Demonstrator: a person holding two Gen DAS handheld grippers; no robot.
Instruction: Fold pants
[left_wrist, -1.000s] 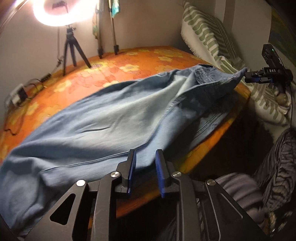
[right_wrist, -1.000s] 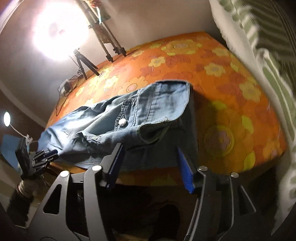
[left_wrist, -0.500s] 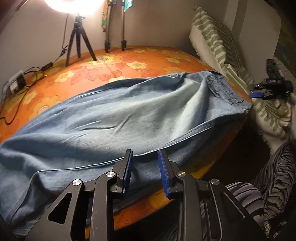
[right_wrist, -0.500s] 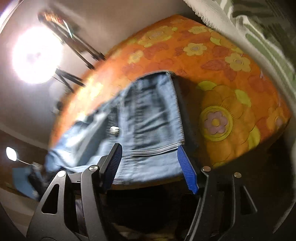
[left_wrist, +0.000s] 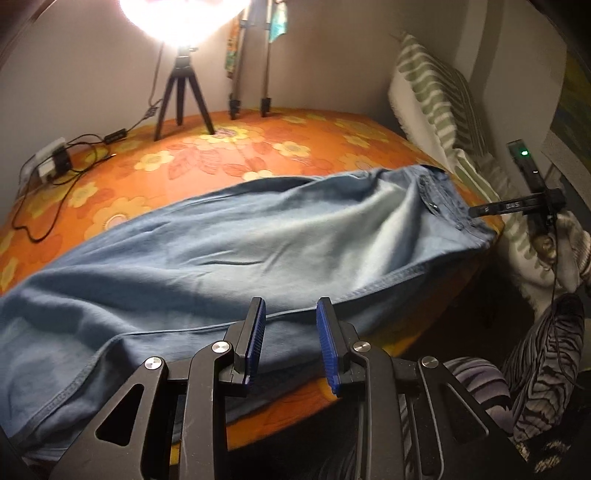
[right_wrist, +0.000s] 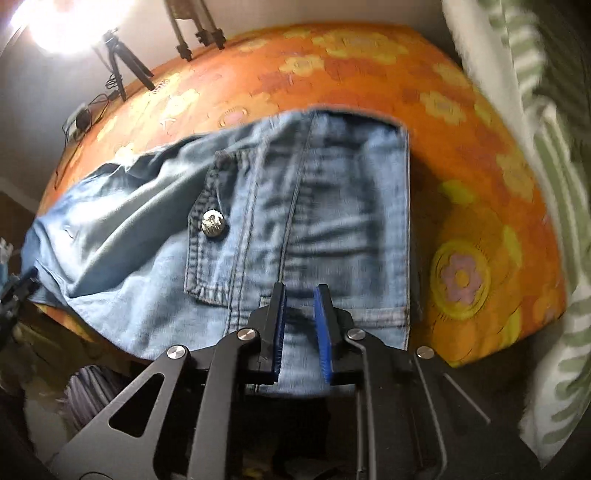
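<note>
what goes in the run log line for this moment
stage: pre-fold | pants: flat on bed | left gripper: open | right gripper: open at waistband

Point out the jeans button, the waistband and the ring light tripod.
jeans button (right_wrist: 211, 223), right wrist view, metal face.
waistband (right_wrist: 354, 314), right wrist view, band near the corner.
ring light tripod (left_wrist: 181, 99), left wrist view, legs' upper part.

Bed cover (left_wrist: 258, 147) in front of me is orange with yellow and red flowers. Plain grey wall (left_wrist: 74, 74) behind it. Ring light (left_wrist: 184, 14) far left, very bright, on a small black tripod (left_wrist: 183, 99) standing on the bed. Two more stand legs (left_wrist: 247, 74) just right of it. Far left edge: a white power strip (left_wrist: 46, 162) with black cables trailing across the cover. Right side: green-and-white striped pillow (left_wrist: 436, 99) propped against the wall. Room is otherwise dim; the floor below the near bed edge is dark.
</note>
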